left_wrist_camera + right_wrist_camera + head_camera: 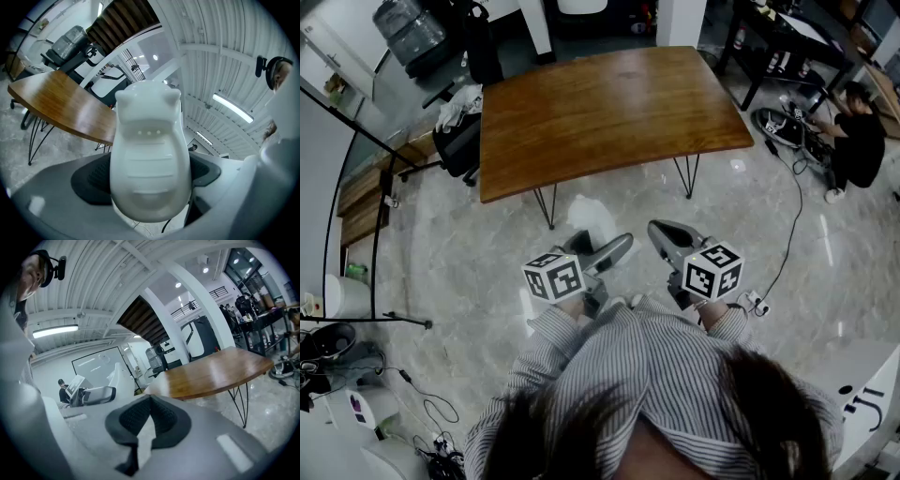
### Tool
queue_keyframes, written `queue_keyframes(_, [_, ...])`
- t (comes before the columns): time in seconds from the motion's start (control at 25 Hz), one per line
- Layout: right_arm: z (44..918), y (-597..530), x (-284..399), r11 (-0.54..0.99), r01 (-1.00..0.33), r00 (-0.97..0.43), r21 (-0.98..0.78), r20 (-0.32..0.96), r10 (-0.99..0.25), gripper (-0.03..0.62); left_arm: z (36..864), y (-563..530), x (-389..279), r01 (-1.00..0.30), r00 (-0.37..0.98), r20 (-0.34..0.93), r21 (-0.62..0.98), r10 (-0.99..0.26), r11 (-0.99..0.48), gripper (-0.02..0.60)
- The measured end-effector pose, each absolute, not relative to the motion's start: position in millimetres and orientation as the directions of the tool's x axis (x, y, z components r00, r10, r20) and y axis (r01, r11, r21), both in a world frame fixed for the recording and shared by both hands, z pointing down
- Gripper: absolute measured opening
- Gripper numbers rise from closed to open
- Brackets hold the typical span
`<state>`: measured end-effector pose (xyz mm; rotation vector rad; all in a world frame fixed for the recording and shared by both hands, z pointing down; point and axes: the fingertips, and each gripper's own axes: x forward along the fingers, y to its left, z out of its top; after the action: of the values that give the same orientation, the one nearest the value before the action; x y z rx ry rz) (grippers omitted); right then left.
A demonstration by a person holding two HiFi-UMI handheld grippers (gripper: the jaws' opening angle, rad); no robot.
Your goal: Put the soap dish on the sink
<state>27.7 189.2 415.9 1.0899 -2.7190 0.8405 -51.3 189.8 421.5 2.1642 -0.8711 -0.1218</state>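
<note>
The white soap dish [149,164] hangs in the air and fills the middle of the left gripper view. My left gripper [149,177] is shut on it, with a dark pad [91,180] against each side. In the head view the left gripper [602,248] sits close in front of the person's striped shirt, above the marble floor, and I cannot make out the dish there. My right gripper [666,232] is beside it. The right gripper view shows the right gripper [149,420] shut, its pads [136,416] meeting with nothing held. No sink is in view.
A curved wooden table [600,112] on thin metal legs stands just ahead. A dark chair [459,141] is at its left end. A person [858,141] sits on the floor at far right, and a cable [792,234] runs to a power strip [755,302].
</note>
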Motion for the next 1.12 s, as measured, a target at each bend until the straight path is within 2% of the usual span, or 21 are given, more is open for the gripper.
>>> queue_keyframes(0.8, [421.2, 189.1, 28.0, 0.604, -0.674, -0.734, -0.425, 0.287, -0.616, 0.002, 433.9, 190.5, -43.6, -0.560, 0.762, 0.227, 0.701, -0.606, -0.441, 0.469])
queue_keyframes(1.12, [409.9, 179.7, 44.5, 0.626, -0.599, -0.780, -0.499, 0.185, -0.598, 0.002, 438.0, 180.7, -28.5, -0.582, 0.747, 0.248, 0.693, -0.616, -0.427, 0.469])
